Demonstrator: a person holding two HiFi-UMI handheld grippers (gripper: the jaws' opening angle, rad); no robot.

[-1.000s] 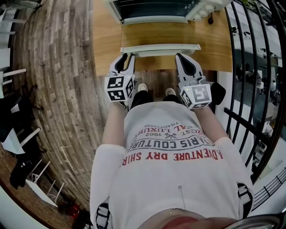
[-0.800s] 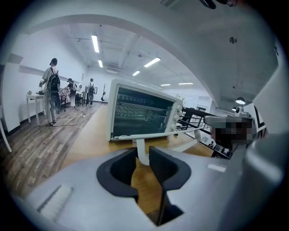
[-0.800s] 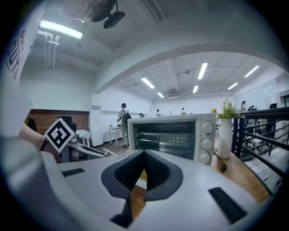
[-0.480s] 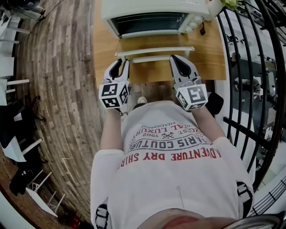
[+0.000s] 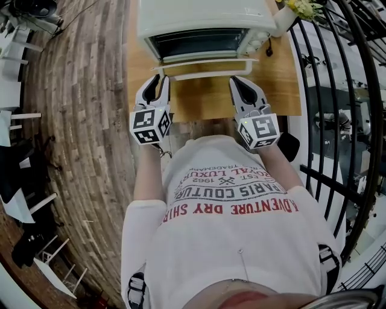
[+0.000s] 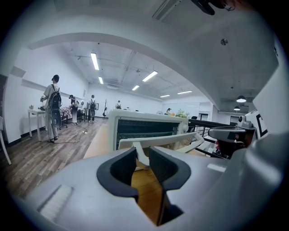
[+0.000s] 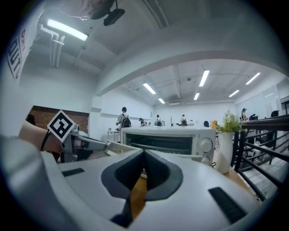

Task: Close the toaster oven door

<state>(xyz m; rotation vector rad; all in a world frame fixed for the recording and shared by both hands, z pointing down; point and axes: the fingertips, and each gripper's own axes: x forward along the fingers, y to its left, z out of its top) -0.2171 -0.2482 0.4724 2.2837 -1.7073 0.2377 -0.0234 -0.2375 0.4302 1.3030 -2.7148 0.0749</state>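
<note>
My left claw (image 5: pixel 160 82) stands narrowly apart, gripping nothing. My right claw (image 5: pixel 236 82) is pinched closed, empty. Just ahead of both, the toaster oven (image 5: pixel 205 18) door (image 5: pixel 205 61) hangs half-raised above the bench (image 5: pixel 211 96). Its dark cavity holds a wire rack (image 5: pixel 199 43).

My left gripper (image 5: pixel 161 79) and right gripper (image 5: pixel 237 80) have pale grey shells and black pads, and each marker cube (image 5: pixel 148 125) shows black-and-white squares. Ahead of my jaws the toaster oven (image 5: pixel 205 21) is creamy white with dark glass, and its door (image 5: pixel 205 62) is framed in white. Beneath my jaws the table (image 5: pixel 211 96) is honey-coloured wood with fine grain. Left of my left jaws the floor (image 5: pixel 78 121) is grey-brown planks. Right of my right jaws are black railings (image 5: pixel 338 121) and a white vase (image 7: pixel 224 151) whose flowers look yellow-green.
</note>
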